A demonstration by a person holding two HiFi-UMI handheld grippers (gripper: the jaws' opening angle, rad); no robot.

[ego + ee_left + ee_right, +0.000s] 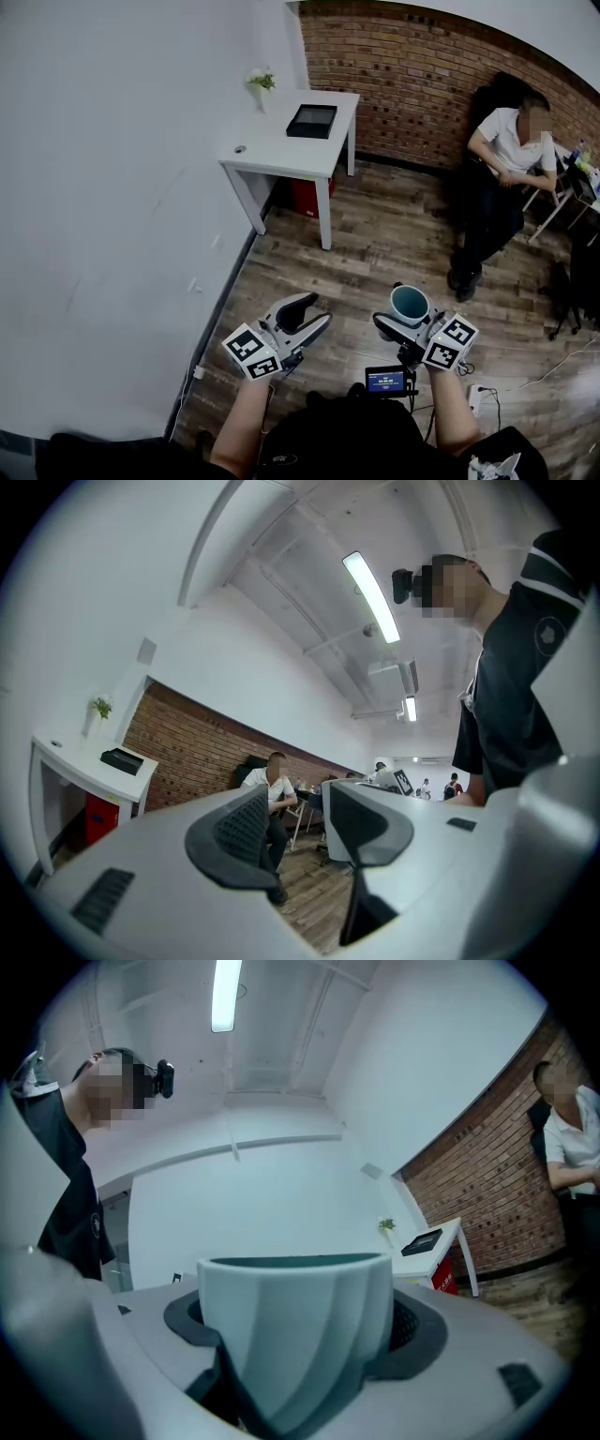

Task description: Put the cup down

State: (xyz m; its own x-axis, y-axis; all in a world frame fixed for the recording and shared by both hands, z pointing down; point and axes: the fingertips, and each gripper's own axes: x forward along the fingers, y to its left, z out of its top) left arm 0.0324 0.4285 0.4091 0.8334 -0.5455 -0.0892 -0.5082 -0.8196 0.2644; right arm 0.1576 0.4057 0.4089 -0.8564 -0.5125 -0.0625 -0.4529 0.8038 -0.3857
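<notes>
A pale cup (410,304) with a teal inside is held upright in my right gripper (401,323), low in the head view and high above the wood floor. In the right gripper view the cup (295,1330) fills the gap and both dark pads (417,1327) press its sides. My left gripper (305,317) hangs beside it to the left, jaws apart and empty. The left gripper view shows its ribbed pads (239,832) with only the room between them.
A white table (277,150) stands against the white wall, carrying a black tray (311,121) and a small plant (262,82). A person (502,178) sits by the brick wall at the right. A power strip and cables (480,394) lie on the floor near my feet.
</notes>
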